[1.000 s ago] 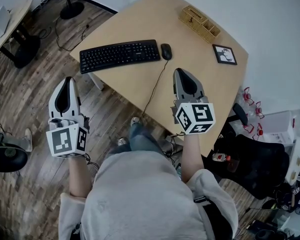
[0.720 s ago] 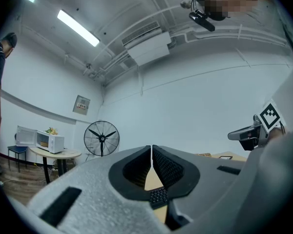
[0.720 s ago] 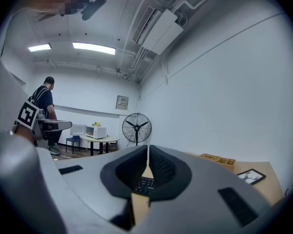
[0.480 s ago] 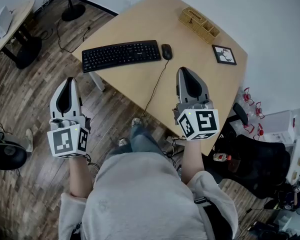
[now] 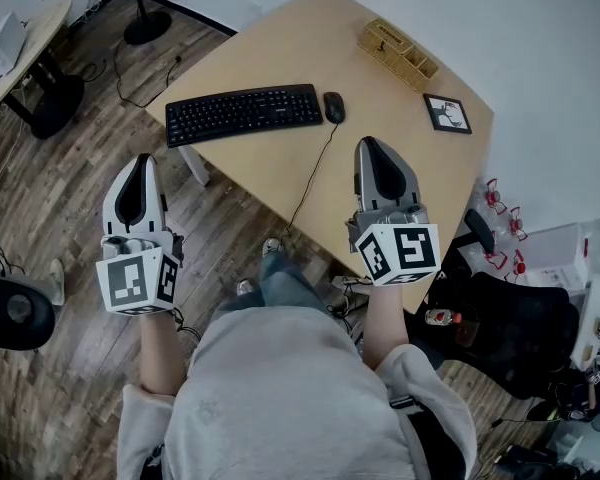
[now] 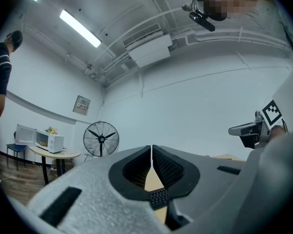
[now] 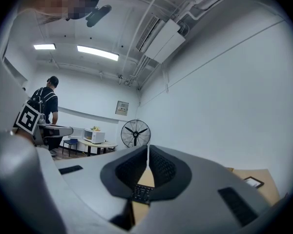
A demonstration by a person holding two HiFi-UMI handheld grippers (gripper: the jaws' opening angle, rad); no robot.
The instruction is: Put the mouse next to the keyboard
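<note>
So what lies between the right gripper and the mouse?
Only bare table separates the right gripper and the mouse, seen in the head view; the mouse's cable trails beside that stretch.

My left gripper (image 5: 143,160) and right gripper (image 5: 369,142) were grey with black-and-white marker cubes (image 5: 135,280), the keyboard (image 5: 243,114) and mouse (image 5: 333,106) black, the counter (image 5: 280,48) pale tan.

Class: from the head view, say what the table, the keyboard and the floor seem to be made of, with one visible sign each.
Table: likely wood or wood-look laminate, matt; even pale tan, no glare.
Keyboard: probably plastic, matt black; moulded rows of keys.
Floor: wood or wood-look planks; dark streaked grain and board seams.
</note>
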